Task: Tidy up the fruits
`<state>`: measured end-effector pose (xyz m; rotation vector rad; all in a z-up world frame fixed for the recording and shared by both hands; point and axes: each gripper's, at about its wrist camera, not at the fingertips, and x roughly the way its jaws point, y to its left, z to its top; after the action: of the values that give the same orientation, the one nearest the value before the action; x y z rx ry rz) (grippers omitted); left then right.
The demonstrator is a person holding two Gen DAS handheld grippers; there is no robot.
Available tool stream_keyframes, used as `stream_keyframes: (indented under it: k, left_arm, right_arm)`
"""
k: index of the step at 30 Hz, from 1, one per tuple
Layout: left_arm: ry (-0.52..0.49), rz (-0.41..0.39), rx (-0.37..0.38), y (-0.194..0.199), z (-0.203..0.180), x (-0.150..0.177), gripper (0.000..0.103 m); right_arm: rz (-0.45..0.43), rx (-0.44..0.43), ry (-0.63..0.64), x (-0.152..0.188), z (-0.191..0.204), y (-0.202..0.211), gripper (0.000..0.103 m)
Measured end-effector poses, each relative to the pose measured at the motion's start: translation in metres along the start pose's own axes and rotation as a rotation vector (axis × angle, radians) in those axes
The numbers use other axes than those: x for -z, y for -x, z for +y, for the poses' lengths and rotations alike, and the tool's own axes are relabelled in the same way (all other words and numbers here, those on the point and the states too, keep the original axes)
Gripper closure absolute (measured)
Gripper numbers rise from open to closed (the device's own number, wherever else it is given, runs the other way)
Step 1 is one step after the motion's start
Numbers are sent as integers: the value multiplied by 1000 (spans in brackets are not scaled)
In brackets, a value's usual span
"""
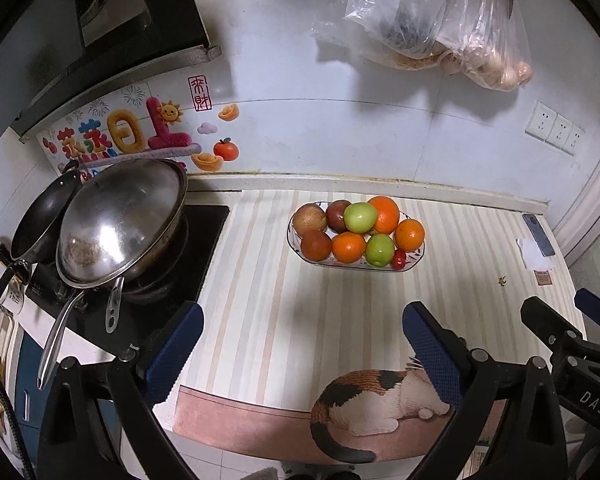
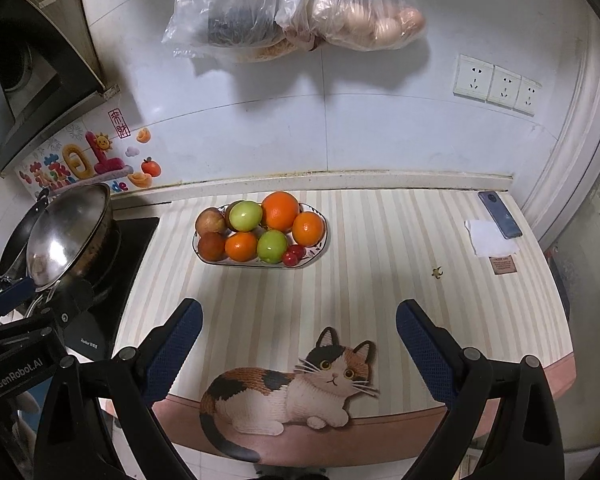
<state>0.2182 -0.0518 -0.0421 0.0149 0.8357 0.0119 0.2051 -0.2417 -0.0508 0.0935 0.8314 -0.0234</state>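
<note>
Both tongs, left (image 1: 300,344) and right (image 2: 298,340), gape wide and empty, fruit plate (image 2: 320,246) well ahead.

Both views look forward and down from above the near edge of the striped mat (image 2: 364,240), toward the tiled wall (image 2: 260,128). Each camera sits behind its own 2 blue fingers (image 1: 172,356), which fill the lower corners of the frame. The left wrist view stands more to the left, so the wok (image 1: 120,220) is large and close there. The right wrist view stands further right and shows the whole printed cat (image 2: 292,388). The 2 views share the fruit plate (image 1: 414,260), at middle distance, the hanging bags (image 2: 300,4) and the wall sockets (image 1: 556,128).
</note>
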Motion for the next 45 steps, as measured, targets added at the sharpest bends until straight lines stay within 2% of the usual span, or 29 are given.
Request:
stream_keyframes:
  k: [45]
  left_arm:
    - [17,-21,-16,21,4,16,1]
  right_arm:
    - [-2,18,38,13,3,22,3]
